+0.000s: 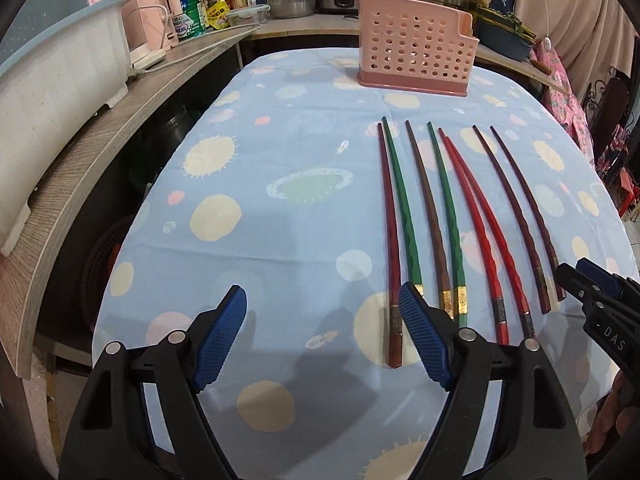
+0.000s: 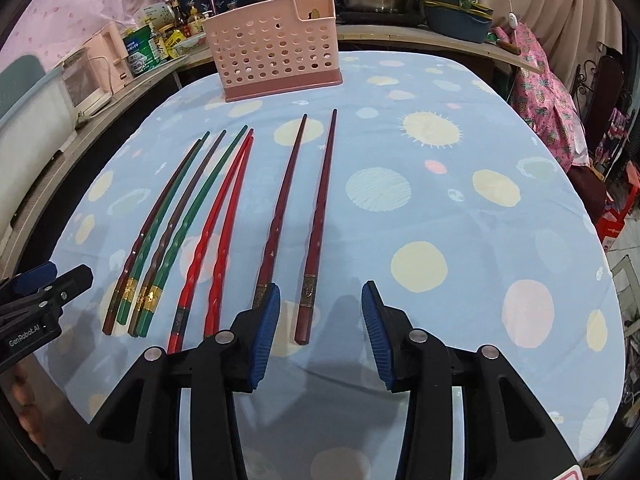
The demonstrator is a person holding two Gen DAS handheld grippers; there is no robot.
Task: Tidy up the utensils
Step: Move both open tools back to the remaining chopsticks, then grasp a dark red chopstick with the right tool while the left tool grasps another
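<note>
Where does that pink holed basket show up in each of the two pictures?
Left wrist view: the pink basket stands at the table's far end, upper middle, slightly right.
Right wrist view: the pink basket stands at the far end, upper middle, slightly left.
Shared landmark: the red chopstick pair lying nearer than it.

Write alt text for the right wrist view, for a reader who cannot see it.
Eight chopsticks lie side by side on a blue spotted tablecloth, tips toward a pink perforated utensil holder. The open right gripper hovers over the rightmost dark red chopstick.
</note>
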